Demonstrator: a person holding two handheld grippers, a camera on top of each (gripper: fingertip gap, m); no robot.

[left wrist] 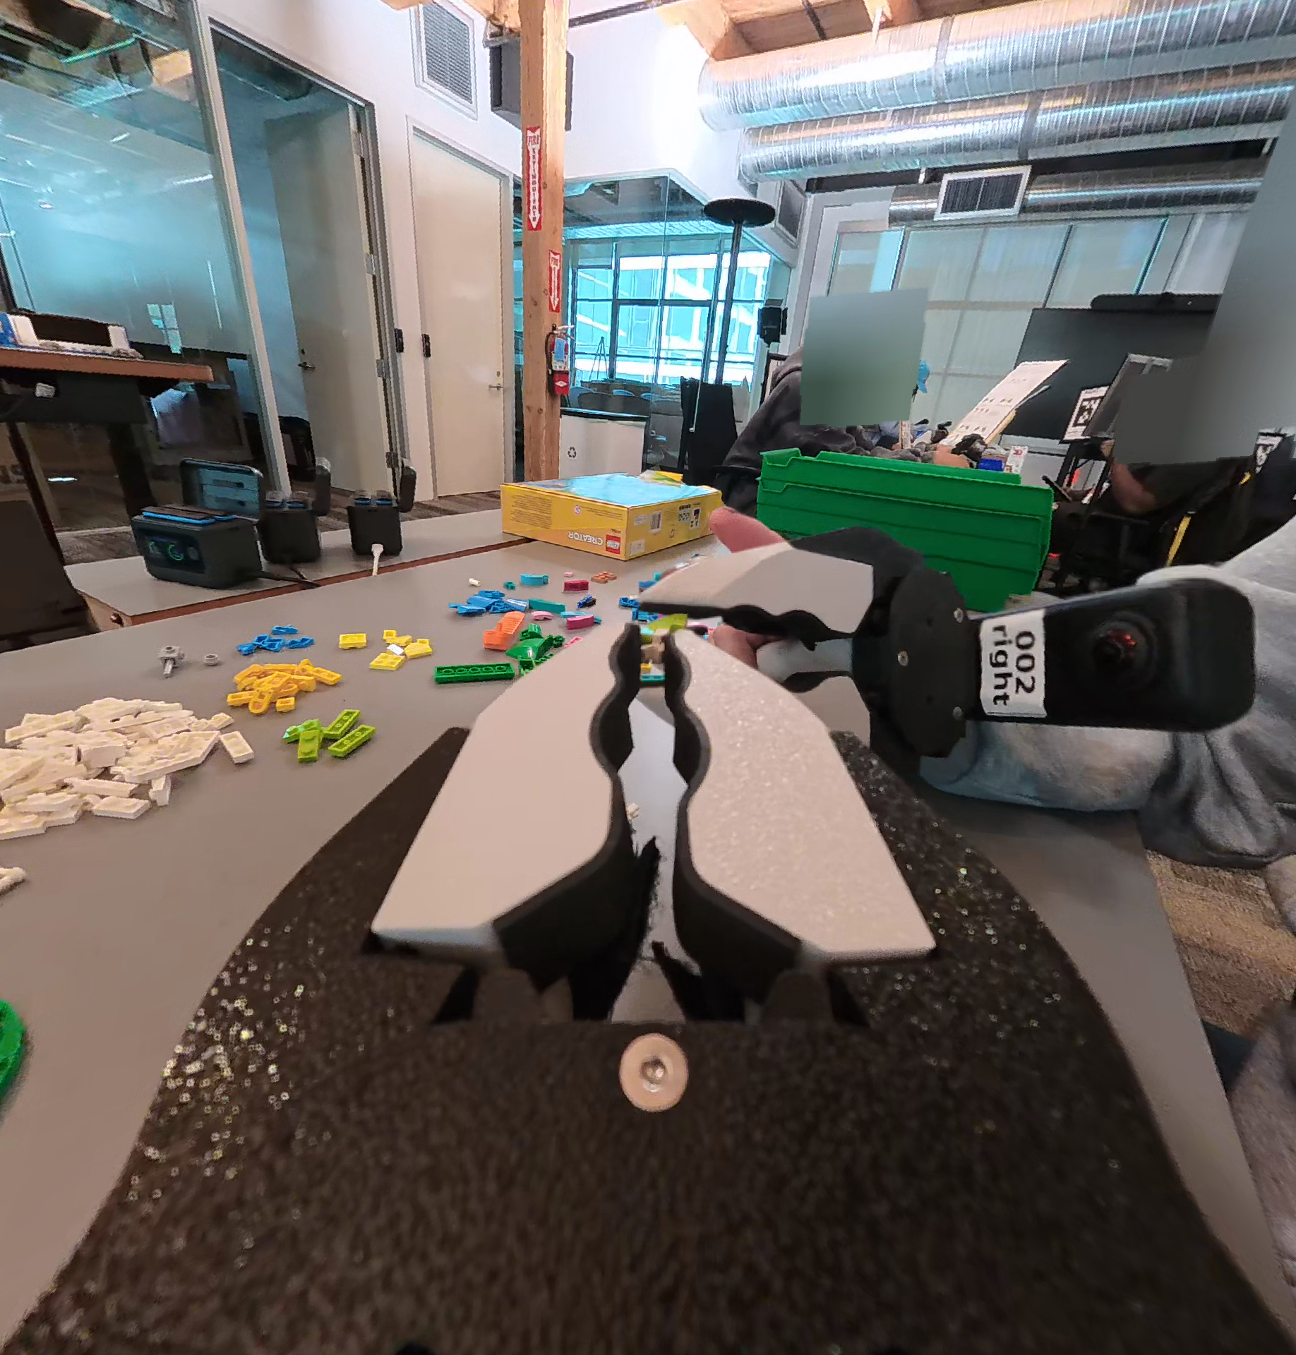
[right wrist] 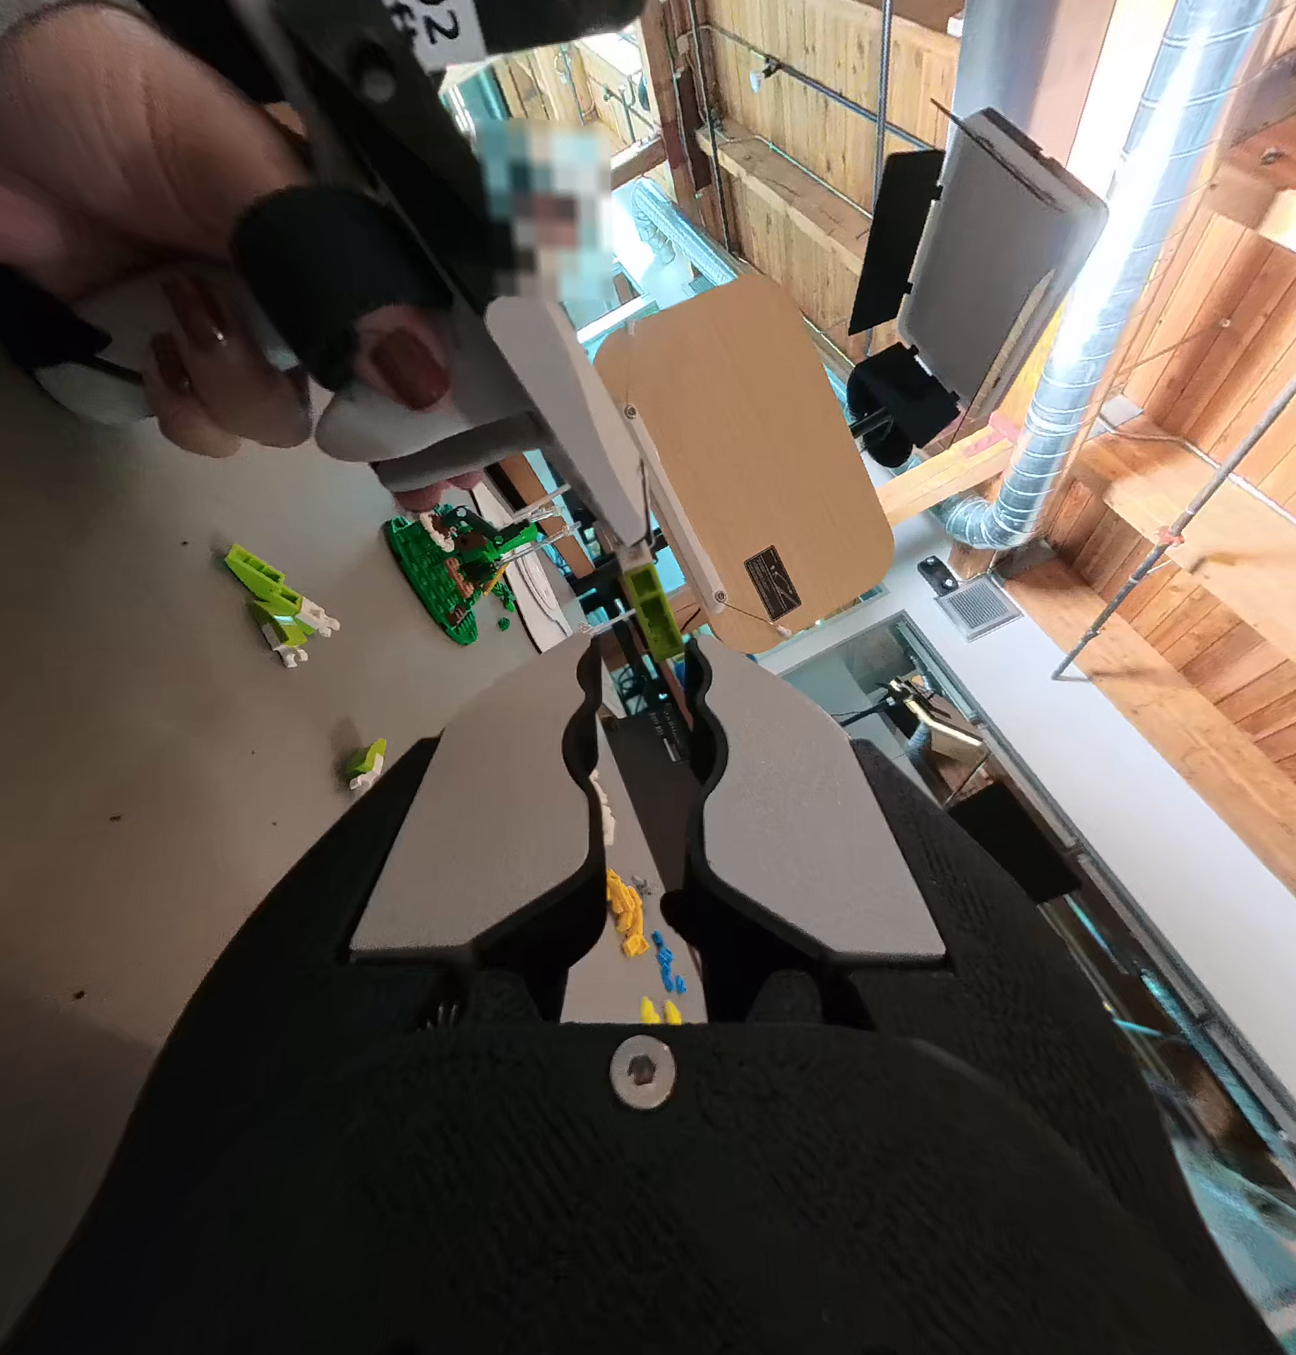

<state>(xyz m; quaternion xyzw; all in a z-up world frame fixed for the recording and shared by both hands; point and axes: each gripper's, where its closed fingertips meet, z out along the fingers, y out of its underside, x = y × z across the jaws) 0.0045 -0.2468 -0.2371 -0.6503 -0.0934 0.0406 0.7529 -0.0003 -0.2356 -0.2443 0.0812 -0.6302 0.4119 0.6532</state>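
In the left wrist view my left gripper (left wrist: 652,649) is shut on a small brick assembly (left wrist: 665,625) of lime green, tan and teal parts, held above the grey table (left wrist: 337,843). My right gripper (left wrist: 652,610) comes in from the right with its tips just over the assembly. In the right wrist view my right gripper (right wrist: 641,656) is open. The lime green brick (right wrist: 656,608) hangs from the left gripper (right wrist: 630,539) and reaches down to my right fingertip (right wrist: 696,663) without being pinched.
Sorted brick piles lie on the table: white (left wrist: 95,755), yellow (left wrist: 278,685), blue (left wrist: 275,641), lime (left wrist: 330,733), mixed colours (left wrist: 528,616). A yellow box (left wrist: 608,513) and green bins (left wrist: 902,513) stand behind. A green baseplate model (right wrist: 447,572) and lime pieces (right wrist: 278,608) lie nearby. Both grippers' tips are close together, under 4 cm apart.
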